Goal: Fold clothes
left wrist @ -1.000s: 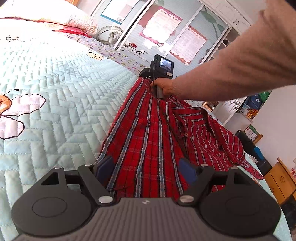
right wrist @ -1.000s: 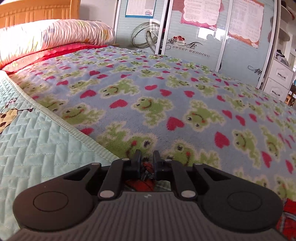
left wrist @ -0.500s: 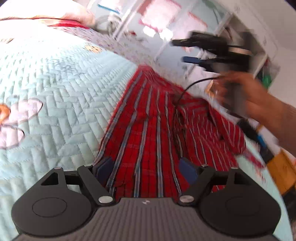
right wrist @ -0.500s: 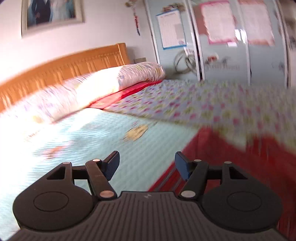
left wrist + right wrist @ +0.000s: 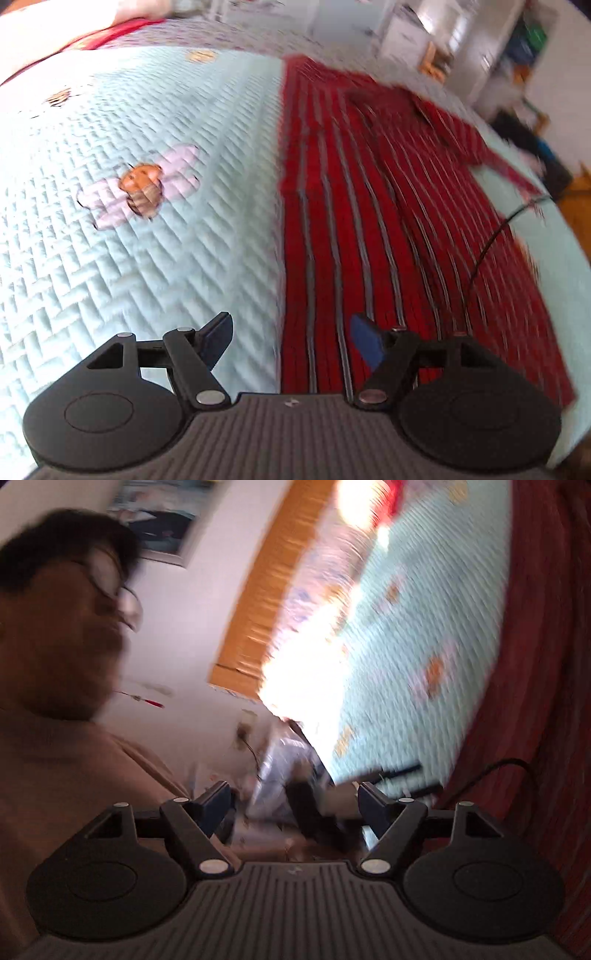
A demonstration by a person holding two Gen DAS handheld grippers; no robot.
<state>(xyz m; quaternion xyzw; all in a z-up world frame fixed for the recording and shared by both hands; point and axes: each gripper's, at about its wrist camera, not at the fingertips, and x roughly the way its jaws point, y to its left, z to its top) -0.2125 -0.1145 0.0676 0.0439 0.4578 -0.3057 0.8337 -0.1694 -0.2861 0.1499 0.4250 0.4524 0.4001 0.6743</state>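
Red plaid shirt (image 5: 369, 206) lies flat on a pale mint quilted bedspread (image 5: 147, 258), its long axis running from the near edge of the left wrist view away toward the far upper right; the grey stripes follow that axis, and a sleeve (image 5: 491, 158) trails off toward the right edge of the bed. Left gripper (image 5: 291, 341), seen from behind, hangs over the shirt's straight left edge with its jaws spread and nothing between them; one blue pad is over the quilt, the other over the plaid. A thin black cable (image 5: 495, 236) crosses the cloth at right. A pink flower motif (image 5: 140, 184) is stitched into the quilt; white cabinets, blurred, stand beyond the bed.

Right wrist view, strongly tilted and blurred: right gripper (image 5: 295, 806) has its jaws wide, having just been opening, and holds nothing. The shirt (image 5: 535, 664) fills the right margin beside the bedspread (image 5: 424, 627). An orange wooden headboard (image 5: 273, 583) meets a white wall; a person in a tan top (image 5: 66, 775) occupies the left.
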